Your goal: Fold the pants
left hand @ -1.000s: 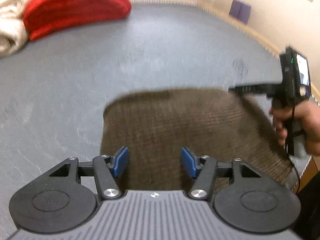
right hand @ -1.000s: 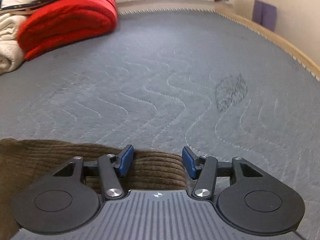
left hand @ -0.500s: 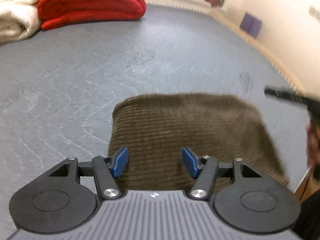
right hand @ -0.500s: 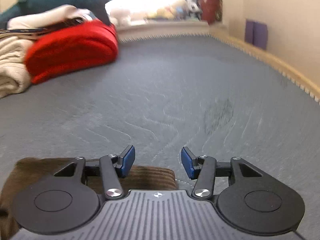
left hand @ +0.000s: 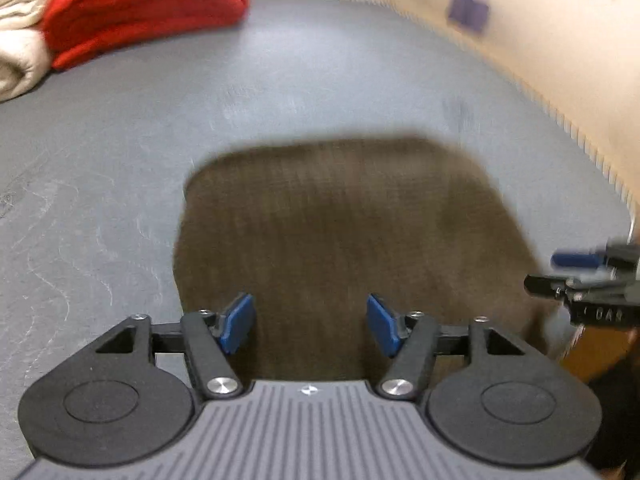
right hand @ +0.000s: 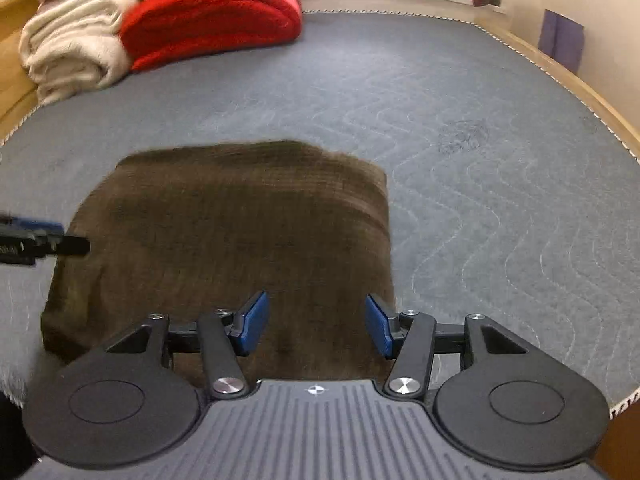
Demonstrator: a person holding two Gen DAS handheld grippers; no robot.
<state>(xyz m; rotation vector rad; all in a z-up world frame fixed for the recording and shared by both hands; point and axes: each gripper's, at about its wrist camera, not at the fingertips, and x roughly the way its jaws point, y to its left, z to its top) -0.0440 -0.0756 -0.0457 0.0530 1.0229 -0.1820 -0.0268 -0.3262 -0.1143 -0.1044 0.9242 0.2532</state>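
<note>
Since the earlier frames the right gripper [right hand: 315, 327] has swung back over the pants [right hand: 224, 248], which now fill its view. Both grippers' jaws have just been opening, with nothing between them. In the left wrist view, the left gripper [left hand: 311, 324] hovers spread above the folded brown pants, near the mattress [left hand: 120, 152] front edge; the right gripper's tip enters at right. The right wrist view alone shows bare mattress rightward, and red blanket [right hand: 212, 16] and cream blanket [right hand: 72, 52] at the far left corner.
</note>
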